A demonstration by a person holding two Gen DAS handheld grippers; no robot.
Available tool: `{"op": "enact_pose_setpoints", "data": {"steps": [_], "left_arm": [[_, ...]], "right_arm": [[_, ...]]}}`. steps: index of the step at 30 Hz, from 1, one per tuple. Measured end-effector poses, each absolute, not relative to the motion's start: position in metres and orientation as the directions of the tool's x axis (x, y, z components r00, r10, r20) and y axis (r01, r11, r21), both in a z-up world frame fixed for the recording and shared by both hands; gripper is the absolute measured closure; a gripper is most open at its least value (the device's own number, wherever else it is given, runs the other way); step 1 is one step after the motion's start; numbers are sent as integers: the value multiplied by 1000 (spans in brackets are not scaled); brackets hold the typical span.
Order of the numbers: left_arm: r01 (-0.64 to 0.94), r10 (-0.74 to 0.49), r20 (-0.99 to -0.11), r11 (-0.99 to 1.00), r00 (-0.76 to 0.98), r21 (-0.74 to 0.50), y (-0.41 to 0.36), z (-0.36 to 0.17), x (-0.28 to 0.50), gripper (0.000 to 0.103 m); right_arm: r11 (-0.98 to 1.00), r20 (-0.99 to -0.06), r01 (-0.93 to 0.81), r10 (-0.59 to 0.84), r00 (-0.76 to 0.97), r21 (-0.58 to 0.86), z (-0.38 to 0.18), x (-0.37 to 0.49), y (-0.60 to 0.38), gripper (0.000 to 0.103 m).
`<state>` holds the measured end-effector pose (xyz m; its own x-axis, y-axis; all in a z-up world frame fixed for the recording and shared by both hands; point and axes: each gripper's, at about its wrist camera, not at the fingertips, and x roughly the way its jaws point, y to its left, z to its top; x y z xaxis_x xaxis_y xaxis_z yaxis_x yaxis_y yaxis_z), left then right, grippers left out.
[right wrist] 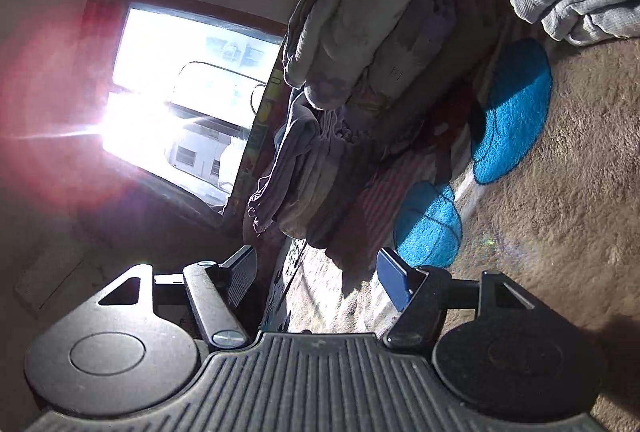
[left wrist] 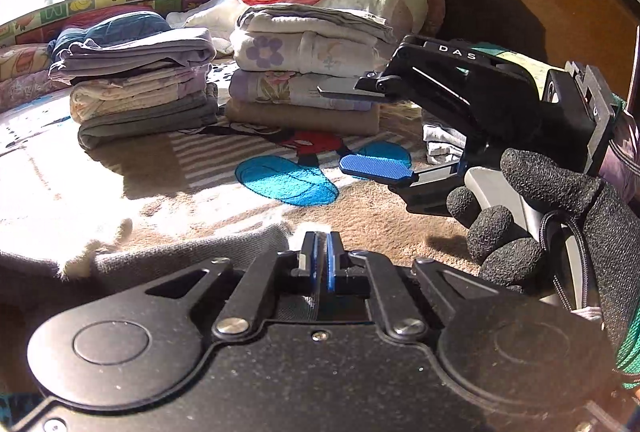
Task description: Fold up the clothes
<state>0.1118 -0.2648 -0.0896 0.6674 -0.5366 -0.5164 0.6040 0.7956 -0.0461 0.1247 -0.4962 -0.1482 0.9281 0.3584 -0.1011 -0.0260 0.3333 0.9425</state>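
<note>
Left gripper (left wrist: pixel 321 252) jaws pinched together, grey cloth (left wrist: pixel 168 256) bunched just beside at 9 o'clock; grip unclear. Right gripper (left wrist: pixel 360 129) jaws wide apart, empty, at 2 o'clock. Folded stacks (left wrist: pixel 144 87) at 11 on rug (left wrist: pixel 380 207).

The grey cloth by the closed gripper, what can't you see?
- Left wrist view: grey cloth runs under the left gripper, whose body hides the grip.
- Right wrist view: window glare washes out the outside.
- Right gripper open, empty.

Left tool (left wrist: pixel 320 252) closed over grey garment (left wrist: pixel 192 252); right tool (left wrist: pixel 360 129) spread.
</note>
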Motion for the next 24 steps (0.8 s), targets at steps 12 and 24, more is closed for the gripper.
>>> {"op": "enact_pose_setpoints", "data": {"steps": [12,24], "left_arm": [[323,-381,-475,924,793,-203,-150,-49,122,52],[102,-222,-532,964,817,-245,-69,-47,130,33]], "right_arm": [[580,-189,-154,488,852,800,-117,142,-435,25],[629,-367,-133,597,713,766,-121,184,-344,14]]}}
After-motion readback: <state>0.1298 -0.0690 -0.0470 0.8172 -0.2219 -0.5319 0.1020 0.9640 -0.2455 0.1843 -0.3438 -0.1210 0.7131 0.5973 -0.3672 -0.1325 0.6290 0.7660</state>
